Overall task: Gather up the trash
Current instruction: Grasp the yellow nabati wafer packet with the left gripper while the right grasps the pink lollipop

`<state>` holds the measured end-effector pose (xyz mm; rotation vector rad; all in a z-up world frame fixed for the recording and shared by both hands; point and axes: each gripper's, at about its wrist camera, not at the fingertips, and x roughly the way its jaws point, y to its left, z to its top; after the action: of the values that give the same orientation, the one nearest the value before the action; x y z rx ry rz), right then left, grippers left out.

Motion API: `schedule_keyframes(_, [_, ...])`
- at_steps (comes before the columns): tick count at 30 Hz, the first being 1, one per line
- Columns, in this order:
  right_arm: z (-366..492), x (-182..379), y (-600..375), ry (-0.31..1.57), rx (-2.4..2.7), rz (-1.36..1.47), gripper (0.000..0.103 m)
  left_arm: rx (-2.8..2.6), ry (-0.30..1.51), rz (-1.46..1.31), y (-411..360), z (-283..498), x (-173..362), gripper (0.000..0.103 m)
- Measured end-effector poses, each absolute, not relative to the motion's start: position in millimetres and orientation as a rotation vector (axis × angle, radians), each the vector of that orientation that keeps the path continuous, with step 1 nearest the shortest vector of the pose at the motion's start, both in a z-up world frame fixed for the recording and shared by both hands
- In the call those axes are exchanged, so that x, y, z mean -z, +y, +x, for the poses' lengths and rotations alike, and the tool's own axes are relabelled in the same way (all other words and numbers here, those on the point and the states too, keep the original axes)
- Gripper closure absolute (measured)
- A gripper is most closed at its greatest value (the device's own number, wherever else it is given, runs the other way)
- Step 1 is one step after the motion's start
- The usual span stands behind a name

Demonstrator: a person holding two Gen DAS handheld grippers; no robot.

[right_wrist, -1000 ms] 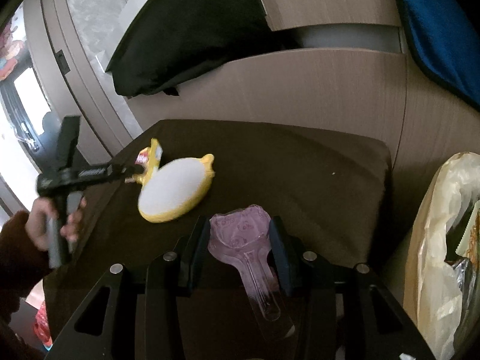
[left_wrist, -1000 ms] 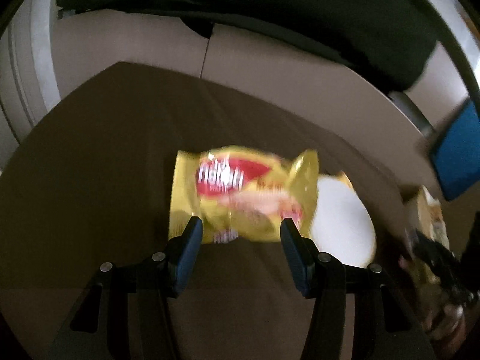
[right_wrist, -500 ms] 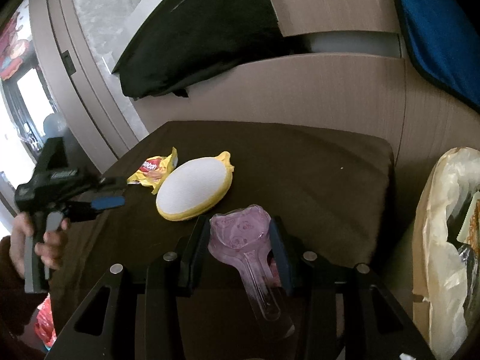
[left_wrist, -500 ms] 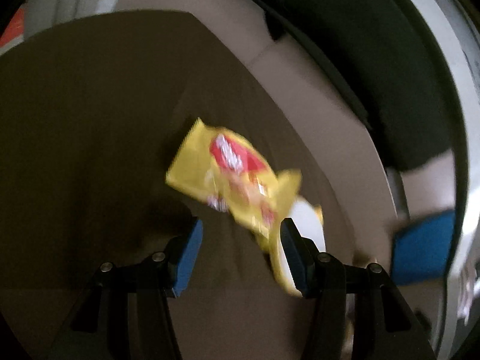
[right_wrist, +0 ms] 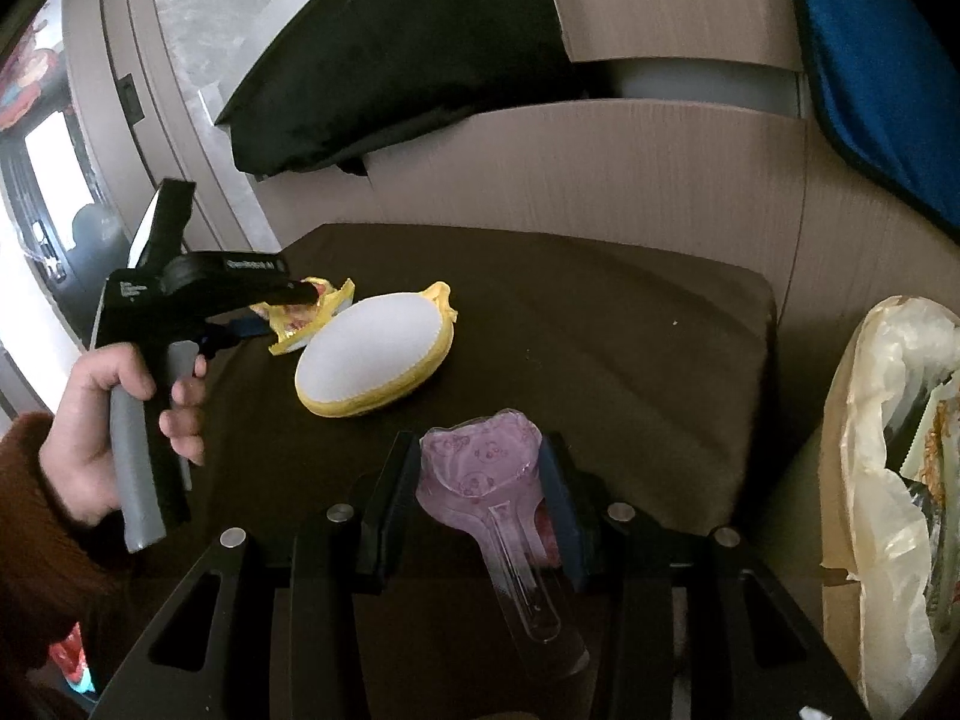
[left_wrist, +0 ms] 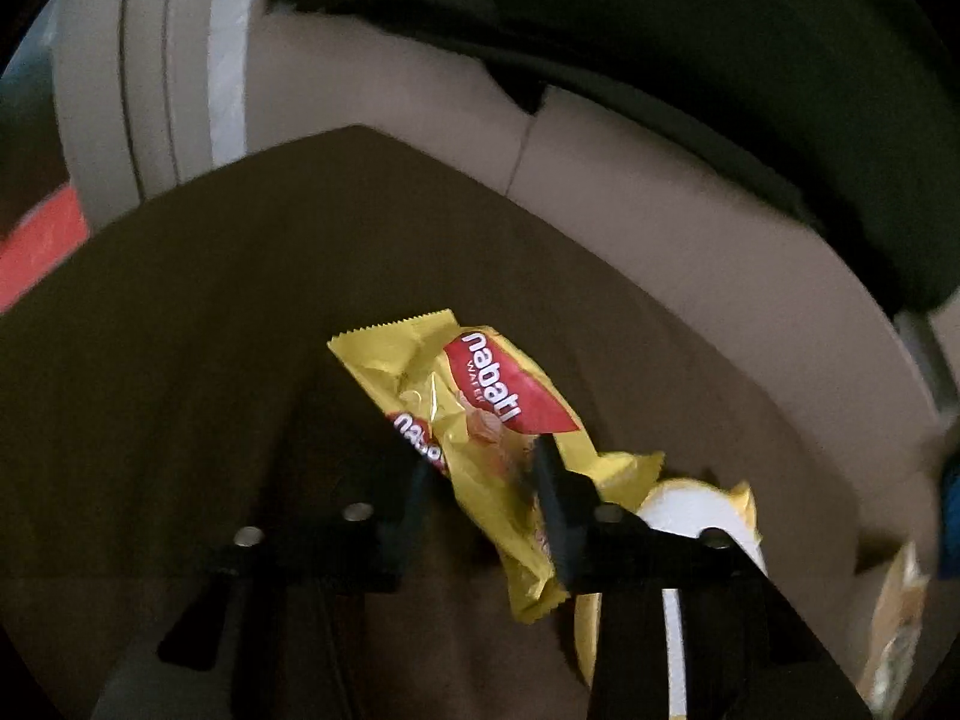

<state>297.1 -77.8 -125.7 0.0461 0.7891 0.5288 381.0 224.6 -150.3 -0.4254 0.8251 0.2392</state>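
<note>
Closing since before, left gripper (left_wrist: pixel 480 468) now pinches yellow wrapper (left_wrist: pixel 480 420).

**Readable print: one snack brand**

The yellow wrapper (left_wrist: pixel 480 420) is showing the brand "nabati" in white letters on a red patch, with part of a second "nabati" print lower down. Small white lettering is sitting on the left gripper (right_wrist: pixel 300 306) body, too small to read.

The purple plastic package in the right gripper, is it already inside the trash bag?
No, the purple plastic package sits between the right gripper fingers, apart from the trash bag.
</note>
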Motion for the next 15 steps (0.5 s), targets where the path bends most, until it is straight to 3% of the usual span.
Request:
schedule_keyframes(9, [294, 127, -71, 0.792, -0.559, -0.005, 0.059, -0.153, 0.774, -0.301, 224, 359, 132, 0.091])
schedule_keyframes(15, [287, 116, -70, 0.772, -0.586, -0.12, 0.057, -0.07, 0.723, -0.237, 227, 320, 106, 0.091])
